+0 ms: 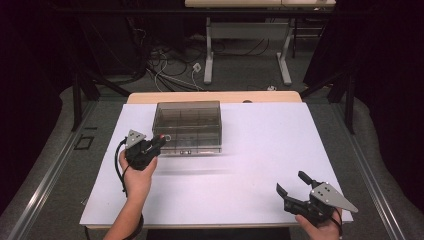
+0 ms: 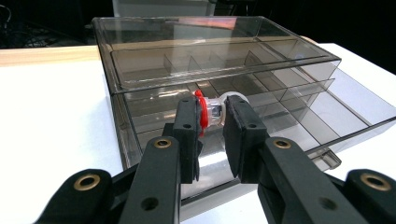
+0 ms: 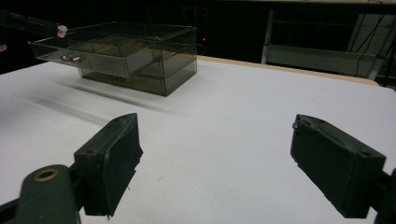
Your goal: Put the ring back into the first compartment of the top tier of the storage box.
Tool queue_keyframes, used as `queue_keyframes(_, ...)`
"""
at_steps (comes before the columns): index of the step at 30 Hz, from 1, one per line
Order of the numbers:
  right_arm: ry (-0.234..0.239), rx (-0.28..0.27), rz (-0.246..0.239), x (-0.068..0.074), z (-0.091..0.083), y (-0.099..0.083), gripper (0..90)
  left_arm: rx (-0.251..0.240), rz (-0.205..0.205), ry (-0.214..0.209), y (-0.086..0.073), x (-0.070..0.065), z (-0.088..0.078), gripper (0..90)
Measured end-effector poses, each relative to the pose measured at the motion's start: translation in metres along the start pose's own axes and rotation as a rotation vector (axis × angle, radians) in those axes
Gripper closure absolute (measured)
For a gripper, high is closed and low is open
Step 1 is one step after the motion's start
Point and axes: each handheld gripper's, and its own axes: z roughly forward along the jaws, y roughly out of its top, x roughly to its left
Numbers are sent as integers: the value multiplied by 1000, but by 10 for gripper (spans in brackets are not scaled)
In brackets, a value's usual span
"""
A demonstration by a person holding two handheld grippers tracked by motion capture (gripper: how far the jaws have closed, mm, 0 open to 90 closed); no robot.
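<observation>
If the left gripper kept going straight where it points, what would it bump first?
Probably the clear box: the left gripper, shut on a small red-ringed part, points over its pulled-out drawer at the box's front.

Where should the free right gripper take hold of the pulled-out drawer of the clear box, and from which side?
On the drawer's front wall, probably from the person's side, with one open jaw of the right gripper over the rim. That wall sticks out of the clear box and faces the person; the left gripper, holding a small red-and-clear part, crowds its left end.
</observation>
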Motion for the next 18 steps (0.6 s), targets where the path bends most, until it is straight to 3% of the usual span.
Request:
queue_keyframes(12,2,-1,1,0,0,0,152,-1,-1,6,-1,-1,1,688)
queue_keyframes(18,0,-1,2,0,0,0,152,-16,-3,26,2,-3,-1,575)
